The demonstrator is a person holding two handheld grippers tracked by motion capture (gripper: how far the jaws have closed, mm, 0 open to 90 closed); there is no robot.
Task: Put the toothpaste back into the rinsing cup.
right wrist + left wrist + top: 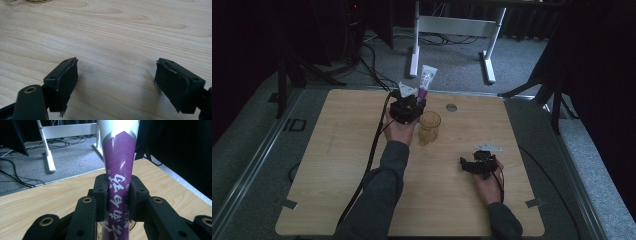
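Your left gripper (411,102) sits toward the far edge of the tabletop (337,165), a little left of its middle, and its jaws are clamped on the lower part of a purple-and-white tube (426,80). In the left gripper view the pads press both flanks of the tube (119,170), whose long axis runs straight up away from the jaws, the wide crimped end uppermost and the cap end hidden below the jaws.

Just to the right of that gripper, nearly touching it in the high view, stands an amber glass cup (430,126), upright with its mouth open. The move ahead looks to turn on that relation: the cup lies beside and slightly nearer you than the tube, so the tube would need to shift right and toward you, keeping its axis upright, before it goes down into the mouth. Your left hand is clearly the nearer one.

Farther right, toward the near right corner, your right gripper (473,165) rests low over bare wood, well apart from the cup. Its jaws stand wide with nothing between the pads (67,77).
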